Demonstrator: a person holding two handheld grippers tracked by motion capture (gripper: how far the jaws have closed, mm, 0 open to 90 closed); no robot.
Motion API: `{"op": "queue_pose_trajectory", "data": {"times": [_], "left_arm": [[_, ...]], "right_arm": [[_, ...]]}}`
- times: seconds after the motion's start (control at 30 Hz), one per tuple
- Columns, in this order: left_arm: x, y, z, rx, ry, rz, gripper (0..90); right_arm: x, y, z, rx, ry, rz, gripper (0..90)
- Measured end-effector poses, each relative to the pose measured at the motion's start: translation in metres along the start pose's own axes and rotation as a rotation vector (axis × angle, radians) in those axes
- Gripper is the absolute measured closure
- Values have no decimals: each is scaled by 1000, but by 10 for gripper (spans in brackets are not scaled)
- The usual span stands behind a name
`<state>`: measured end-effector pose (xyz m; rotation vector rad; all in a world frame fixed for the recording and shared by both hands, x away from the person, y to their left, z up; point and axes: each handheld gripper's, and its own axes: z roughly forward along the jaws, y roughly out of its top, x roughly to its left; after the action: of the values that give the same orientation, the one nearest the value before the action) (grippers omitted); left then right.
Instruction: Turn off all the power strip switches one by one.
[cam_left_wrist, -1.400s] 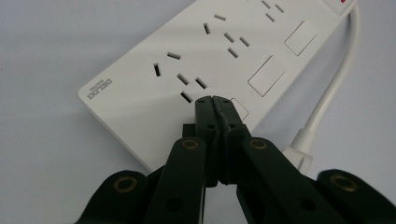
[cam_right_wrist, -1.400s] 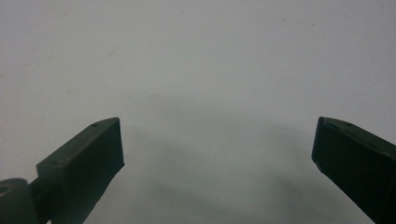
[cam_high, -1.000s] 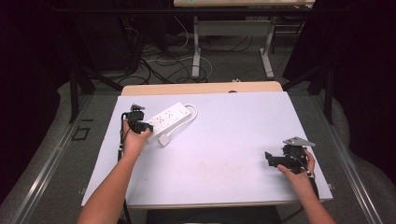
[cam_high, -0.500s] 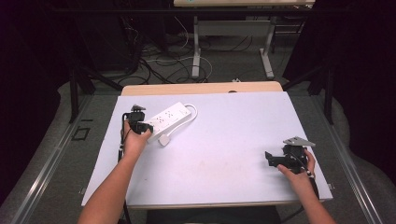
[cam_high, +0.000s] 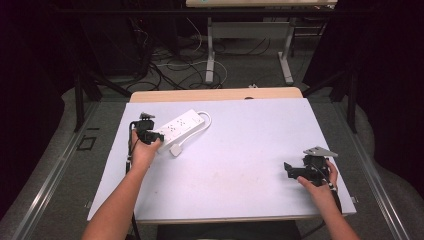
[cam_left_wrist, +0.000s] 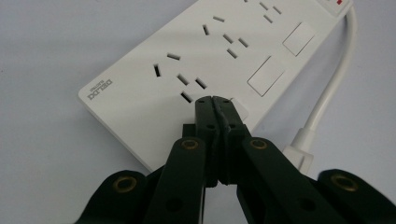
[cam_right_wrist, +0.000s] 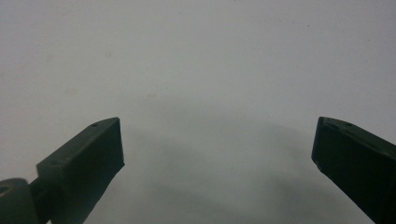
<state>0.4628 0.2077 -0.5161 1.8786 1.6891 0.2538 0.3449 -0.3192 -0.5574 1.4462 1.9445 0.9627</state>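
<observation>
Table (cam_high: 240, 165), power strip (cam_left_wrist: 196, 70) beneath closed jaws

The power strip (cam_left_wrist: 196, 60) looks like smooth white plastic with a slight sheen, and its cord (cam_left_wrist: 327, 93) is the same white, a bit rubbery-looking. The left gripper (cam_left_wrist: 214, 100) is matt black plastic with little brass-coloured rivets — no shine at all. The counter (cam_high: 240, 165) has a pale, matt, smooth top with faint scuffs, over a wood-look edge (cam_high: 210, 95) at the far side.
</observation>
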Motion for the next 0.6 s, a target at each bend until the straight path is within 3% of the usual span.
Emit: {"op": "queue_pose_trajectory", "data": {"times": [0.3,0.5,0.6], "left_arm": [[3,-7,-10,-15,-46,10,830],[5,-14,-17,-61,-83,3,775],[5,-17,-22,-68,-106,21,743]], "right_arm": [[0,0,-1,-2,0,0,17],[0,0,0,-2,-4,2,17],[0,0,0,-2,-1,-3,17]]}}
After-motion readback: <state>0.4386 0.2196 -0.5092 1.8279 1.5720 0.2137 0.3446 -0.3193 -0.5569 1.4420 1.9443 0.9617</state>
